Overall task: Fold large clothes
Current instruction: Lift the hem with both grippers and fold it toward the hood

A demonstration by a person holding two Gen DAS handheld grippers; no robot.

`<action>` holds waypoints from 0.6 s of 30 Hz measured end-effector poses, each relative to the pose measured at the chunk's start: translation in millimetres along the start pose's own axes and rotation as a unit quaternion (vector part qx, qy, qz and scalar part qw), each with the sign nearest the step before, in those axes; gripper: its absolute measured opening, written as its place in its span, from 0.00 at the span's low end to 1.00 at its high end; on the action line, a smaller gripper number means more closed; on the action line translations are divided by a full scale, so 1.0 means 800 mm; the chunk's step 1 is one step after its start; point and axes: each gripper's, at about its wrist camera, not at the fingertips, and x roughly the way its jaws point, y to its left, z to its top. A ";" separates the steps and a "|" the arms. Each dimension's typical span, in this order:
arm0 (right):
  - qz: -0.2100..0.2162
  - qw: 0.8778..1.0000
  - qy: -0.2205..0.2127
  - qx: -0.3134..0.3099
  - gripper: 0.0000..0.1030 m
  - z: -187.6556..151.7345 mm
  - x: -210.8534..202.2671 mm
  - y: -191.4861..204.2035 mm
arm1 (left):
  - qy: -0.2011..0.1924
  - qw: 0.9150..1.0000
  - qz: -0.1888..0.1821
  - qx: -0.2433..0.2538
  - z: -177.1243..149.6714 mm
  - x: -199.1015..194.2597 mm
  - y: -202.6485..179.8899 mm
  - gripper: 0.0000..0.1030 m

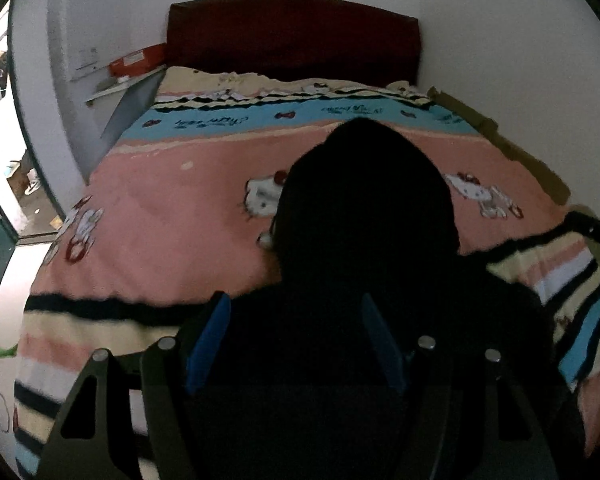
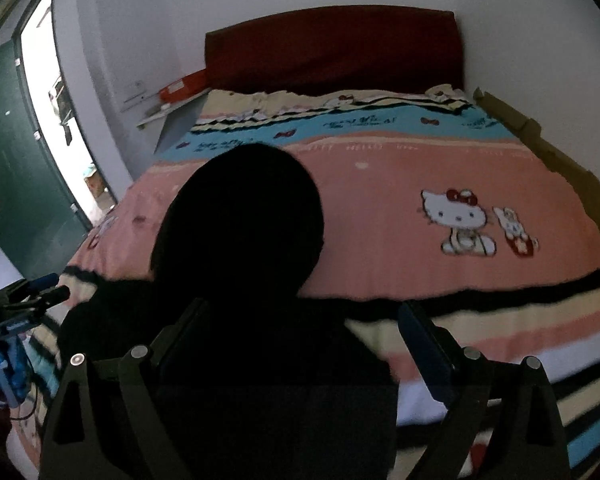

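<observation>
Black garment (image 1: 364, 216) sprawls over the near half of the bed, a soft, matte mass with a rounded hood-like lobe pointing toward the headboard (image 1: 296, 36); it is so dark that folds and seams cannot be made out. Under it lies a fuzzy pink blanket (image 1: 172, 216) with cartoon cats and striped borders. Left gripper (image 1: 296, 340) hovers above the cloth, blue pads spread, nothing pinched. Right gripper (image 2: 300, 340) stands wide too, fingers apart over the garment's near edge, which runs out of frame. Edges are blurred, and the red box (image 1: 134, 62) by the wall is unreadable.
</observation>
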 end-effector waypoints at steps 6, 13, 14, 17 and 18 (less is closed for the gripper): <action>-0.005 1.000 -0.004 -0.001 0.90 0.057 0.076 -0.007 | 0.012 1.000 -0.007 -0.004 0.072 0.082 -0.019 0.65; -0.017 1.000 -0.008 0.001 0.90 0.099 0.172 -0.002 | 0.027 1.000 0.000 -0.009 0.124 0.188 -0.045 0.65; -0.016 1.000 -0.008 0.005 0.90 0.101 0.189 -0.002 | 0.030 1.000 0.002 -0.009 0.129 0.204 -0.049 0.65; -0.026 1.000 0.000 0.012 0.90 0.106 0.231 -0.005 | 0.030 0.999 0.009 -0.008 0.138 0.237 -0.058 0.64; -0.031 0.999 0.003 0.013 0.90 0.106 0.246 -0.006 | 0.031 0.999 0.008 -0.008 0.140 0.248 -0.061 0.65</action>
